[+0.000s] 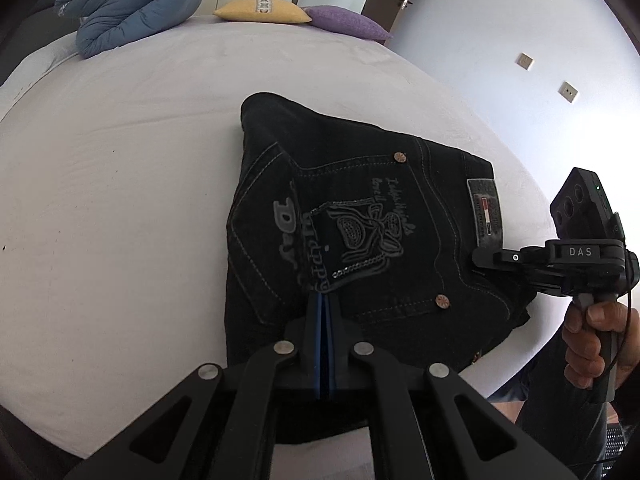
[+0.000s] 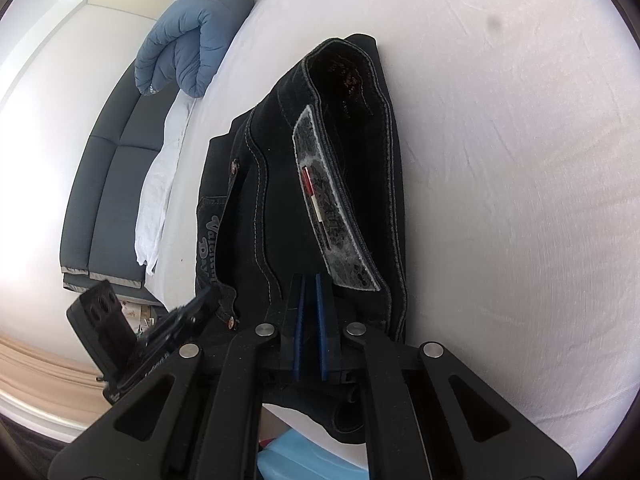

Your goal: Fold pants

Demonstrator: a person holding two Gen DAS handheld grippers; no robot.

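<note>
White bed sheet fills most of both views — the bed (image 1: 120,200) is big and smooth, and the black pants (image 1: 360,216) lie on it near its right edge.

Nearest in the left wrist view is the left gripper (image 1: 325,300). Its blue-lined fingers (image 1: 318,320) look pressed almost together, with only a thin slit between them. They sit right at the near edge of the pants, but I cannot tell if any cloth is pinched in there. The right gripper (image 1: 486,258) comes in from the right, held by a hand (image 1: 596,336). Its tip touches the waistband next to the grey label (image 1: 484,208). In the right wrist view its fingers (image 2: 298,312) stand a little apart, in a narrow gap, at the near end of the waistband; cloth may sit between them, but that is hidden.

So the pants lie straight ahead of both grippers, already folded into a thick, short bundle. The back pocket with its stitched picture faces up, and the waistband runs near to far along the right side. My guess is that the next move turns on this — both grippers are at the near side, so a fold would go away from them.

Far off are a blue duvet (image 1: 132,4), a yellow pillow (image 1: 262,10) and a purple pillow (image 1: 348,22).
</note>
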